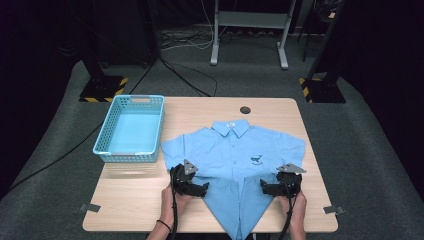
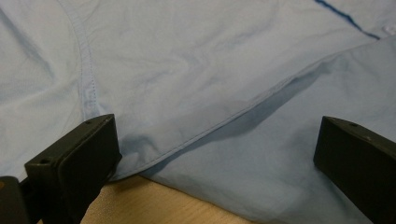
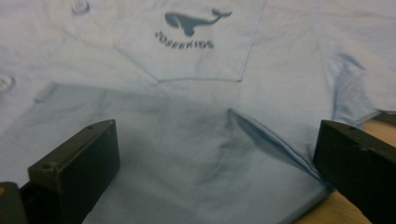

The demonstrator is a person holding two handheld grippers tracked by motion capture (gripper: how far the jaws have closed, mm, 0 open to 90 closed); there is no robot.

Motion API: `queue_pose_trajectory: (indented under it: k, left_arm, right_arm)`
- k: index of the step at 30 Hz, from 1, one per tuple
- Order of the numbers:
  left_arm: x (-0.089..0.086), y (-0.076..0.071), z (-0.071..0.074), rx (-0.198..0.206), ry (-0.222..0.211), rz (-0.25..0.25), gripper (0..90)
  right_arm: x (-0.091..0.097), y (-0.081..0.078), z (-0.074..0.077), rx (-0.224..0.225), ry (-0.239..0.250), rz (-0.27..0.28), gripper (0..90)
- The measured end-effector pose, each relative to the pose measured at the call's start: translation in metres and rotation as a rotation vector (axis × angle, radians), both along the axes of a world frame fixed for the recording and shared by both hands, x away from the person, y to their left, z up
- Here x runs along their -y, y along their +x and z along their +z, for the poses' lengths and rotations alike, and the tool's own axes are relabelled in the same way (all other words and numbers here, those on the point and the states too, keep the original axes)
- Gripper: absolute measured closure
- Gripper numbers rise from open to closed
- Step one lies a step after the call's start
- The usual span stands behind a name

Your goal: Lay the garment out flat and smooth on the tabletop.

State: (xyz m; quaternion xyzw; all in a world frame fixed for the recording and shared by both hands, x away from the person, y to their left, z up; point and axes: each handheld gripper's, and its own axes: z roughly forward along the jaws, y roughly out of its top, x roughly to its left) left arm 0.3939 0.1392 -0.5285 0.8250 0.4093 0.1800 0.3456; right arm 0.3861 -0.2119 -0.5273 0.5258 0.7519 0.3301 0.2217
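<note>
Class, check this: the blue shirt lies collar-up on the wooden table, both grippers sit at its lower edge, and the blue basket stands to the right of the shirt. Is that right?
Not quite. In the high view the basket stands to the left of the shirt, not the right. The rest holds: the shirt lies on the table, with the left gripper and right gripper at its lower edge.

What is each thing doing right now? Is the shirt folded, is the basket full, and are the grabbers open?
Shirt: lying flat on the table, front up, collar far from the person, bottom corners folded in to a point.
Basket: upright, empty.
Left gripper: open, fingers wide apart, nothing held.
Right gripper: open, fingers wide apart over the shirt, nothing held.
Table: shirt and basket on it.
</note>
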Motion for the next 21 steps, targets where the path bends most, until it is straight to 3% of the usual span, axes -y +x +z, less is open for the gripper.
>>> queue_pose_trajectory:
  k: [2, 21]
  left_arm:
    - [0.000, 0.000, 0.000, -0.002, -0.004, 0.003, 0.0]
    - [0.007, 0.025, 0.000, -0.013, -0.010, 0.013, 0.0]
  right_arm:
    - [-0.004, 0.000, -0.001, 0.003, -0.030, 0.014, 0.0]
    - [-0.004, 0.019, 0.000, -0.013, -0.017, -0.022, 0.0]
